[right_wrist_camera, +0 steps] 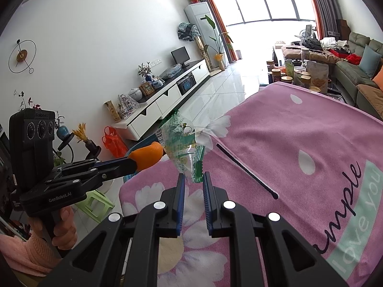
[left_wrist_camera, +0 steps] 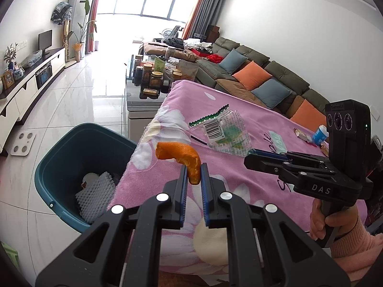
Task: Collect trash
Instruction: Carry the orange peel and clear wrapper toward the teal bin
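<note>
Now gripping: left gripper (left_wrist_camera: 194,167) nearly shut on peel (left_wrist_camera: 178,154), bin (left_wrist_camera: 59,167) at nine o'clock; right gripper (right_wrist_camera: 194,175) pinching wrapper (right_wrist_camera: 184,141).

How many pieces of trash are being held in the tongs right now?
2: an orange peel in the left tongs, a printed plastic wrapper in the right tongs. None seems hidden.

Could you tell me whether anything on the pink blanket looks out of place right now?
A thin black strip lies loose on the pink blanket, and small wrappers and a blue-capped bottle sit near its far edge. Nothing looks spilled or damaged.
</note>
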`<state>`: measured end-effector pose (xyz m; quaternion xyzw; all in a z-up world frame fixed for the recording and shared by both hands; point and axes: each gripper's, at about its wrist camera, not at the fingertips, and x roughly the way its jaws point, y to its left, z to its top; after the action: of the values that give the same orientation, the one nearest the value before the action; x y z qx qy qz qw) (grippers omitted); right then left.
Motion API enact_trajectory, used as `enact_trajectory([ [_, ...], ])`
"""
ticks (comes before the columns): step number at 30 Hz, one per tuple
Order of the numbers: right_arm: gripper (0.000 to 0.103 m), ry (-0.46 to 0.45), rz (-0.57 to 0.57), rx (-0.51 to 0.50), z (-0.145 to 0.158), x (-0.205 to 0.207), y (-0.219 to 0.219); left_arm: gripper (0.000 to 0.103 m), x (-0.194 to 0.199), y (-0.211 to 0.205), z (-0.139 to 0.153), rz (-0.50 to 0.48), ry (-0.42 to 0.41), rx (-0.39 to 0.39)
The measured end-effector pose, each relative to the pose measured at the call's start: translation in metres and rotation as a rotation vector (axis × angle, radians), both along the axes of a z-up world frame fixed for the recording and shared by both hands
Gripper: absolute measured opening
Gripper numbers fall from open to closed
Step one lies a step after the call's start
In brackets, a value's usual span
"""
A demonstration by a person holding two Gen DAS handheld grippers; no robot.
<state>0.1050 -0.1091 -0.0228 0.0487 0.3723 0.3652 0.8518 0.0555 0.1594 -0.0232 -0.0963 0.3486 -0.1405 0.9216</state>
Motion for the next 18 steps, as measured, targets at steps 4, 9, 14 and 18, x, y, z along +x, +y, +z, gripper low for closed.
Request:
enact_trajectory([
  [4,0.014,0.005,0.011,-0.002,0.0,0.001,0.006,0.011,-0.001,0.002,0.001,0.011,-0.003,0.0],
  [9,0.014,0.012,0.025,-0.003,-0.001,0.006,0.012,0.011,0.0,0.009,0.002,0.029,-0.007,0.002],
  [14,0.014,0.02,0.036,-0.006,-0.002,0.007,0.019,0.011,-0.001,0.013,0.003,0.046,-0.01,0.002],
  [18,0.014,0.021,0.047,-0.009,-0.001,0.009,0.025,0.011,-0.002,0.016,0.004,0.06,-0.013,0.004],
])
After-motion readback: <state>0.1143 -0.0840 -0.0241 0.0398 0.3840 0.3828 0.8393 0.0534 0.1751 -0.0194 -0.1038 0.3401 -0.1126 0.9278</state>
